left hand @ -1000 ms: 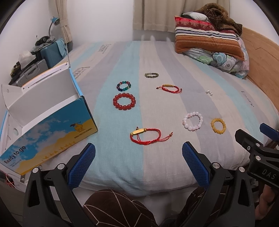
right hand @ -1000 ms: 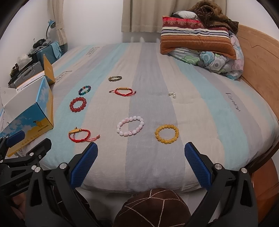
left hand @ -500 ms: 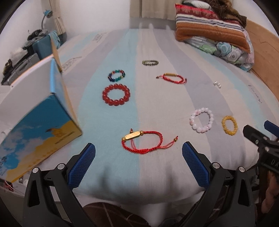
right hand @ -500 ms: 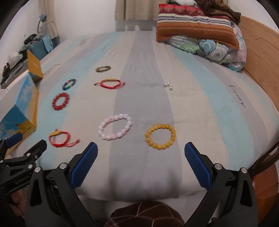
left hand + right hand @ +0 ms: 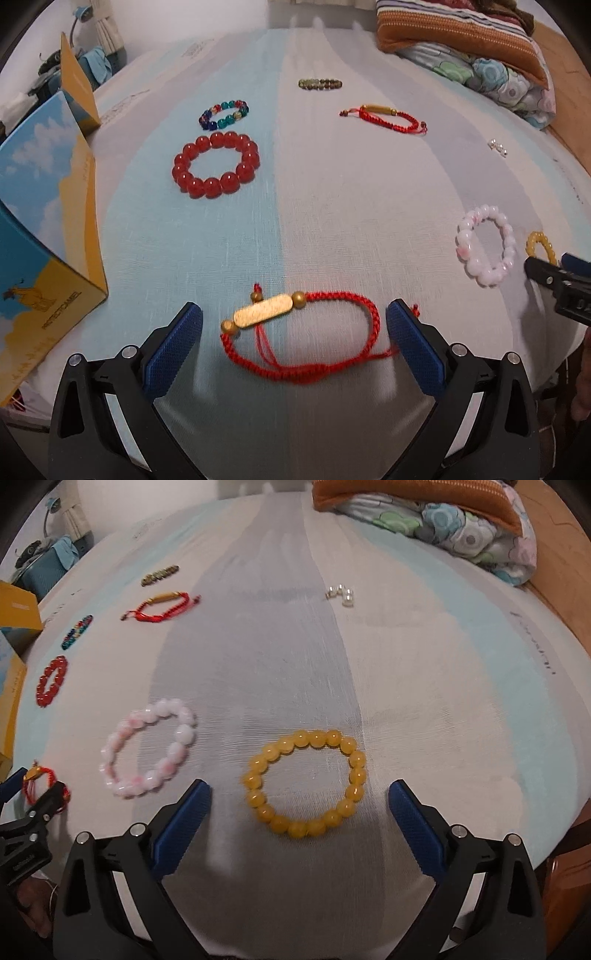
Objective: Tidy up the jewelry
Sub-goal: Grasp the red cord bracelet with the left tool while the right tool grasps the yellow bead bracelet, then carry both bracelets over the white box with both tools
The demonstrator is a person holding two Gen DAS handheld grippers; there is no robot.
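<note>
Both grippers are now much lower and closer to the bed (image 5: pixel 332 206) than a second ago, each lined up over a bracelet near the front edge. The left gripper (image 5: pixel 294 326), jaws apart and gripping nothing, straddles a red cord bracelet (image 5: pixel 303 334) with a gold bar. The right gripper (image 5: pixel 300 801) has jaws that have just been closing slightly but are wide apart, with the yellow bracelet (image 5: pixel 304 782) between them, untouched. This looks like the approach to a first pair of pickups; nothing is gathered yet. Eight pieces lie on the striped cover: two red cord bracelets, the second (image 5: pixel 386 118) farther back; one bead bracelet each in red (image 5: pixel 216 165), pink (image 5: pixel 485 245), yellow, multicoloured (image 5: pixel 224 113) and olive (image 5: pixel 320 84); and one small pearl cluster (image 5: pixel 497 147). One open box (image 5: pixel 40 206) stands at the left, probably their destination.
</note>
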